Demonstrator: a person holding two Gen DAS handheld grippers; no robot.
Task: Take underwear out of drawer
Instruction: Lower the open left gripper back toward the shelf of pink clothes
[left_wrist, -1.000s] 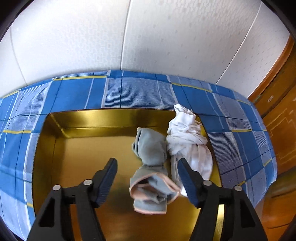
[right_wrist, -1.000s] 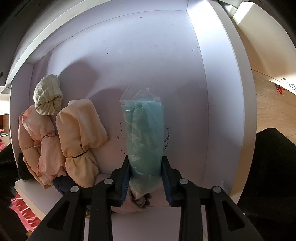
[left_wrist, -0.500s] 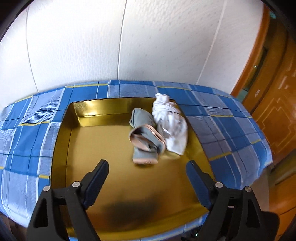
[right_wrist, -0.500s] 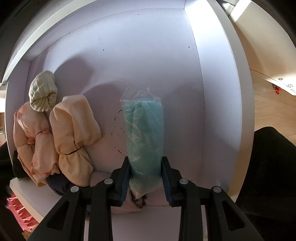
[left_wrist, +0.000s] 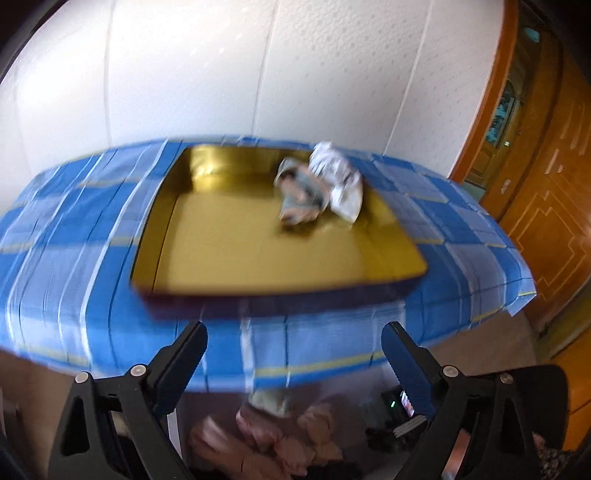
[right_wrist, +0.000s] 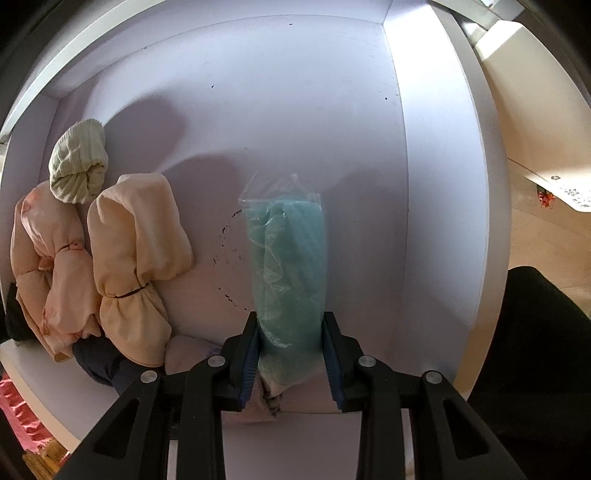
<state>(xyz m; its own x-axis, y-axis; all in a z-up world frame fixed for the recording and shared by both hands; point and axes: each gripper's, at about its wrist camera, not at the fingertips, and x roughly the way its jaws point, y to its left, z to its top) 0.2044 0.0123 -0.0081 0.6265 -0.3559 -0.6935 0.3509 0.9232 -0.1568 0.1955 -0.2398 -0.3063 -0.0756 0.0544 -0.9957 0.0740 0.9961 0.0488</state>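
Observation:
In the right wrist view my right gripper points down into the white drawer and is shut on a teal underwear roll in a clear plastic bag. Two cream-pink rolled bundles and a pale green roll lie at the drawer's left. In the left wrist view my left gripper has nothing between its fingers, its jaws opening wide, and hangs off the table's near edge. A grey roll and a white roll lie in the gold tray.
The tray rests on a blue checked tablecloth against a white wall. A wooden door stands to the right. Below the table edge, blurred pink bundles show. Dark clothing fills the right wrist view's lower right.
My left gripper has pulled back from the tray past the table's near edge and its jaws have spread, leaving the grey roll in the tray. The right gripper keeps its hold on the teal roll.

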